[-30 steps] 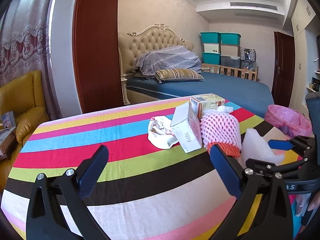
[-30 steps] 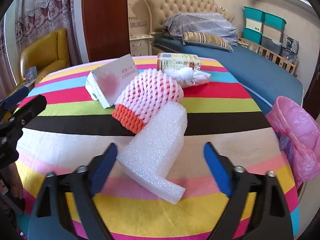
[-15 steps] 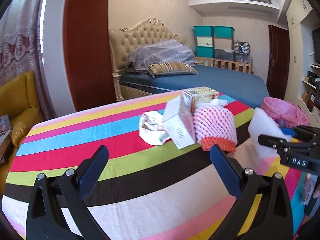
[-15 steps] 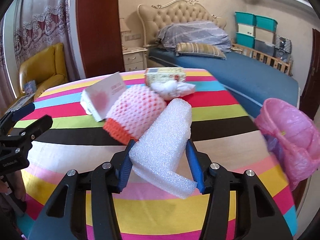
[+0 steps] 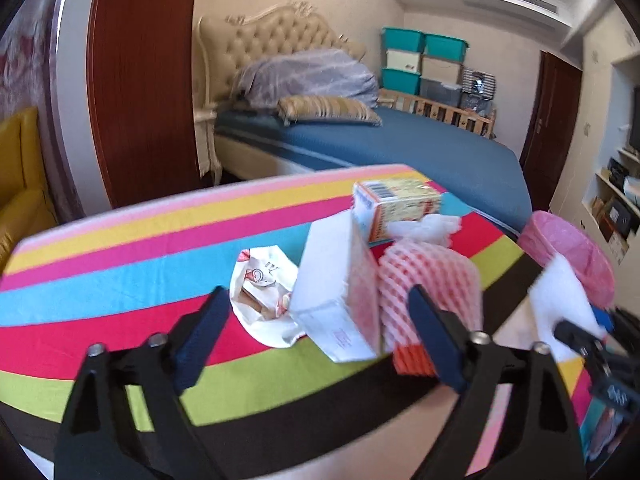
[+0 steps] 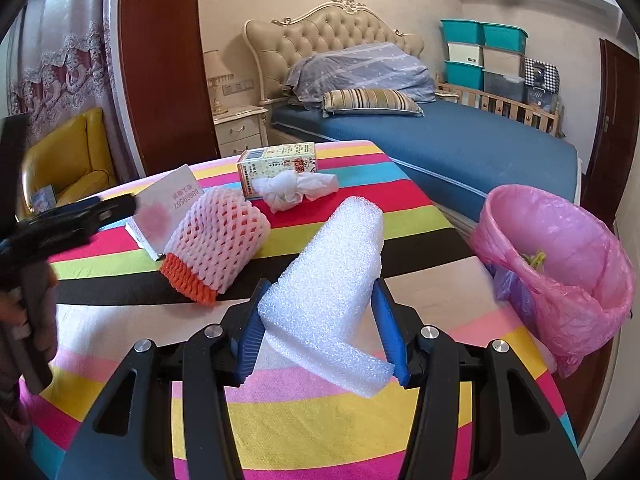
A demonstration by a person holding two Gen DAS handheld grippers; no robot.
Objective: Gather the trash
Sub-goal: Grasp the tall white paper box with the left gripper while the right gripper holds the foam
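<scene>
My right gripper (image 6: 320,292) is shut on a white foam sheet (image 6: 336,264), held a little above the striped tablecloth (image 6: 320,412). A pink-lined trash bin (image 6: 560,248) stands off the table's right edge, close to the foam. My left gripper (image 5: 316,308) hangs over the table with its jaws closing. A white box (image 5: 340,292) lies between them, and the pads do not touch it. A pink foam fruit net (image 5: 432,276) with an orange end leans on the box's right side. A crumpled paper bag (image 5: 260,288) lies to its left.
A yellow carton (image 6: 276,164) and a knotted white plastic scrap (image 6: 296,188) lie at the table's far side. Beyond the table are a blue bed (image 6: 460,140), a yellow armchair (image 6: 68,160) on the left and a nightstand (image 6: 240,128).
My right gripper closed on the foam sheet and lifted it off the cloth. My left gripper moved in toward the white box and its jaws narrowed.
</scene>
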